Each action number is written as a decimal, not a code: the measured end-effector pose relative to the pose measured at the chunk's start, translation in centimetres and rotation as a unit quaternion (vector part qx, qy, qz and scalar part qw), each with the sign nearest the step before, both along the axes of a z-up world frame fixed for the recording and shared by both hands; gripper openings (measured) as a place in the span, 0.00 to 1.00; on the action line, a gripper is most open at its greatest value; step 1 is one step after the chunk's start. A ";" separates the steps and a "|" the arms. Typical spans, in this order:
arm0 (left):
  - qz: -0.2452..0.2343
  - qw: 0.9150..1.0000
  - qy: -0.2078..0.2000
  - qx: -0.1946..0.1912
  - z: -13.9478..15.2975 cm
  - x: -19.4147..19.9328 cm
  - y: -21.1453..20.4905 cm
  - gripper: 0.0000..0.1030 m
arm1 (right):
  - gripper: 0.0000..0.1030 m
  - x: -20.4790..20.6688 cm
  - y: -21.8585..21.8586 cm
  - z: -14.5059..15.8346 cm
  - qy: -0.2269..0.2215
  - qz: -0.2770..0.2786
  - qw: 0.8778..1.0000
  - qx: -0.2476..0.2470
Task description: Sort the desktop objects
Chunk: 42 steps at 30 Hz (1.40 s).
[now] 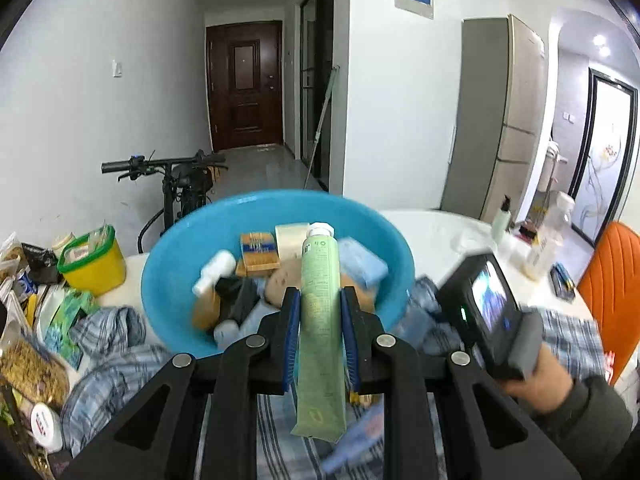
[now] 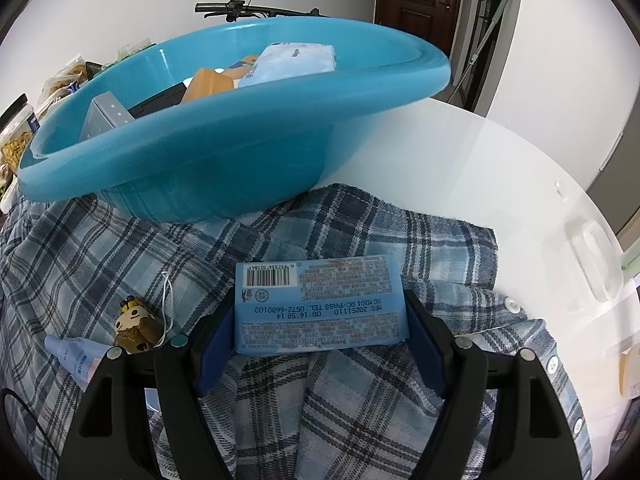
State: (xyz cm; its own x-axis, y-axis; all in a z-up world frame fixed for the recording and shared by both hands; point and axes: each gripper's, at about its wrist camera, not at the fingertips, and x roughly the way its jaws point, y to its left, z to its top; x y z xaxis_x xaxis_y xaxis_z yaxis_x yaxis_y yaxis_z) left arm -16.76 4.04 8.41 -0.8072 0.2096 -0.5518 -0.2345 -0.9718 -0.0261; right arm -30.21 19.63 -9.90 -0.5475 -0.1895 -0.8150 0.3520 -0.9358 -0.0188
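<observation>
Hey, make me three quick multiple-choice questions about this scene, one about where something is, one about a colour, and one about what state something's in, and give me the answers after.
1. Where does the blue wipes pack lie?
A. On the plaid shirt
B. Inside the basin
C. On the orange chair

2. What colour is the basin?
A. Yellow
B. Blue
C. White

3. What is the left claw doing?
A. Hanging open with nothing in it
B. Shut on the green tube
C. Shut on a white bottle

Answers:
1 A, the pack rests on plaid cloth between the right claw's fingers.
2 B, its wall and rim are blue in both views.
3 B, both pads press the tube's sides.
</observation>
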 end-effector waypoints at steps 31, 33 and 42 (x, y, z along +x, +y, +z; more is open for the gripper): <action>0.071 0.997 -0.004 0.021 -3.8 -6.0 -3.3 0.21 | 0.72 0.9 7.3 9.0 0.087 -0.087 0.990 -0.070; 0.073 0.997 -0.003 0.019 -3.8 -5.9 -3.3 0.21 | 0.72 1.5 6.4 11.5 0.111 -0.077 0.989 -0.060; 0.081 0.996 -0.007 0.025 -3.9 -6.4 -4.2 0.21 | 0.72 0.0 0.2 17.8 0.158 -0.006 0.985 -0.068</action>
State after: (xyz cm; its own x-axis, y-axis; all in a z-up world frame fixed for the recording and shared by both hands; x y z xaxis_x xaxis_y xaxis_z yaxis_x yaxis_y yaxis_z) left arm -23.11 -0.11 4.54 -0.8254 0.1043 -0.5548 -0.0734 -0.9943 -0.0776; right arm -30.19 19.80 7.85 -0.7733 -0.2764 -0.5706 0.3371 -0.9415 -0.0008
